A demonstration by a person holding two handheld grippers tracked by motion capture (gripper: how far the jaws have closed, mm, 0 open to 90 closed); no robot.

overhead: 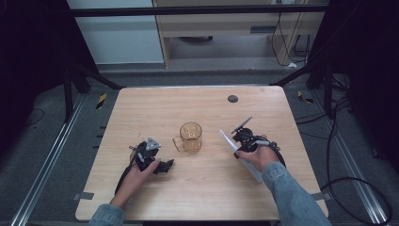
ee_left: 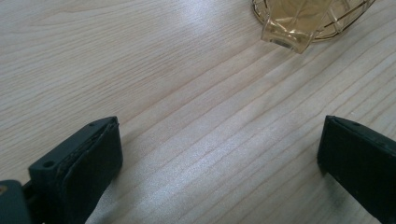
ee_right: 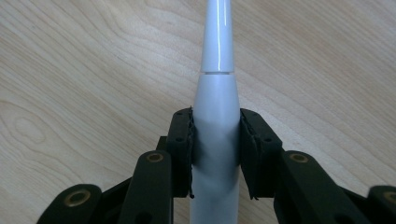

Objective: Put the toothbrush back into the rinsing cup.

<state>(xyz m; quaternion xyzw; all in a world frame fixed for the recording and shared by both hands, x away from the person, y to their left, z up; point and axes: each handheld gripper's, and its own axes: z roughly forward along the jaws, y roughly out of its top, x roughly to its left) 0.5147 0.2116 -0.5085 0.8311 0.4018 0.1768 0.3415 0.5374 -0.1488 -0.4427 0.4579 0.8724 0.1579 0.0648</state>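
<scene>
Right tool [ee_right: 215,154] clamps the white toothbrush [ee_right: 217,93] mid-handle; lift it level toward frame-centre amber cup [overhead: 191,136], left tool [ee_left: 219,158] open, steadying nothing.

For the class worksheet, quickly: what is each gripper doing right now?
Left gripper: open, nothing between its fingers.
Right gripper: shut on the white toothbrush-like handle.
</scene>
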